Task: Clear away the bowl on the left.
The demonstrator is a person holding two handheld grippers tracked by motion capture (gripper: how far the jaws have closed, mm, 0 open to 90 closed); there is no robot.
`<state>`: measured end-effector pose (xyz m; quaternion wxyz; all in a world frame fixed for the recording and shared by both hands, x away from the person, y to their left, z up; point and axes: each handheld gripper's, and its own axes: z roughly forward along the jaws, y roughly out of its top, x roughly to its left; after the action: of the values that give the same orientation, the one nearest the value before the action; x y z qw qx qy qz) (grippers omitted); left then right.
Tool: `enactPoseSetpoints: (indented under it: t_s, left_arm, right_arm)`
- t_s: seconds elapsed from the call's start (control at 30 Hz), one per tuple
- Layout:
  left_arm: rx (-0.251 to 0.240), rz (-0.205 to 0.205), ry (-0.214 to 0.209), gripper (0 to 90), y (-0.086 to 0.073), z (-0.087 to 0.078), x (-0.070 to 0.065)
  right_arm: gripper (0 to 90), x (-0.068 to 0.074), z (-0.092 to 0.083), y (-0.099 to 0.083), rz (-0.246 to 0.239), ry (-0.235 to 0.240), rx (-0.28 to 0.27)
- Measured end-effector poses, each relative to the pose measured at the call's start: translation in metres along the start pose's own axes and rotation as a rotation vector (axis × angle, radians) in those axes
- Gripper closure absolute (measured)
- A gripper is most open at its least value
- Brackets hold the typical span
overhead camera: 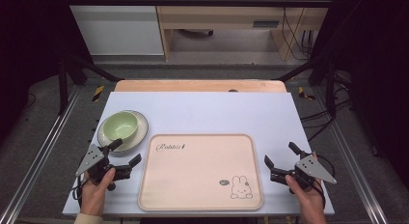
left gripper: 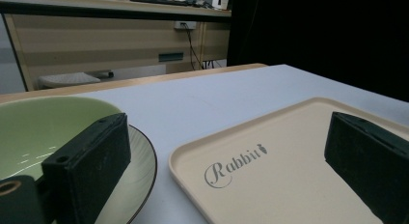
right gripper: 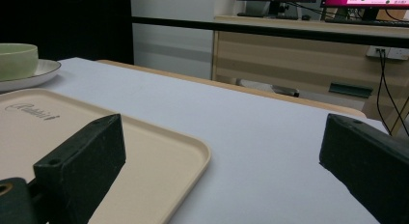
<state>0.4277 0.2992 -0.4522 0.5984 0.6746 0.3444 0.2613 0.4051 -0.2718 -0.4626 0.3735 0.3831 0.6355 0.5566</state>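
At the near edge of the counter (overhead camera: 202, 105), the person's left hand (overhead camera: 94, 192) held the left hand-held gripper (overhead camera: 126, 153), and its jaws stood wide apart with nothing between them. This hand-held gripper rested just beside the left rim of the tray (overhead camera: 144, 185), and one of its jaws reached up to the near rim of the plate (overhead camera: 139, 133); whether it touched the plate I cannot tell. In the left gripper view one black jaw stood in front of the plate (left gripper: 140, 166) and the other over the tray (left gripper: 270, 166).

On the other side, the right hand (overhead camera: 308, 200) held the right hand-held gripper (overhead camera: 280, 154), also with its jaws spread wide and holding nothing. It lay just beside the right rim of the tray, near the front right corner of the counter. In the right gripper view one jaw stood over the corner of the tray (right gripper: 159, 151) and the other over the bare counter (right gripper: 251, 137).

Between the two hand-held grippers lay the beige tray, flat on the counter. It carried the word "Rabbit" (overhead camera: 171, 147) near its far left corner and a small drawing of a rabbit (overhead camera: 241, 188) near its near right corner.

Farther back, just beside the far left corner of the tray, the white plate with a dark rim carried a light green bowl (overhead camera: 120, 125), which stood upright.

Behind the counter a wooden desk (overhead camera: 226, 16) stood on the grey floor, with cables (overhead camera: 296, 35) hanging at its right side.
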Motion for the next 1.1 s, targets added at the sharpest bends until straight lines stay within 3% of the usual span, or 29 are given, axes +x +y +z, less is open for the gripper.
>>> enactPoseSetpoints:
  t_s: [0.13,0.33,0.43,0.47,0.57,0.63,0.7,0.83,0.97,1.03,1.1]
  left_arm:
    - [-0.002,0.002,0.009,2.3,0.003,-0.001,0.001]
    - [0.015,0.017,0.072,2.9,0.01,-0.006,0.006]
    - [0.015,0.013,0.082,3.0,0.012,-0.007,0.006]
    - [0.025,0.028,0.088,3.0,0.013,-0.007,0.006]
    - [0.097,0.136,0.085,5.1,0.023,-0.008,0.011]
    - [0.097,0.128,0.085,6.0,0.028,-0.01,0.016]
    - [0.085,0.086,0.102,5.9,0.03,-0.013,0.02]
    - [0.124,0.079,0.127,6.0,0.032,-0.01,0.021]
    - [0.201,0.062,0.148,6.6,0.04,0.002,0.027]
    - [0.222,0.047,0.167,6.8,0.05,0.006,0.034]
    - [0.262,0.062,0.183,7.3,0.063,0.01,0.042]
  right_arm:
    - [2.5,0.001,0.001,0.0,-0.01,-0.001,0.004]
    - [2.9,0.009,0.003,0.001,-0.037,-0.01,0.013]
    - [3.0,0.011,0.002,0.002,-0.044,-0.006,0.01]
    - [3.0,0.011,0.001,0.003,-0.045,-0.007,0.009]
    - [3.0,0.013,-0.001,0.004,-0.052,-0.016,0.005]
    - [2.9,0.014,-0.001,0.005,-0.056,-0.007,0.005]
    - [2.9,0.014,-0.001,0.004,-0.062,-0.001,0.01]
    - [2.9,0.015,-0.001,0.004,-0.056,-0.001,0.008]
    - [2.9,0.018,-0.002,0.005,-0.062,0.006,0.013]
    - [3.0,0.02,-0.002,0.005,-0.062,0.002,0.016]
    - [3.0,0.02,-0.001,0.005,-0.063,-0.005,0.021]
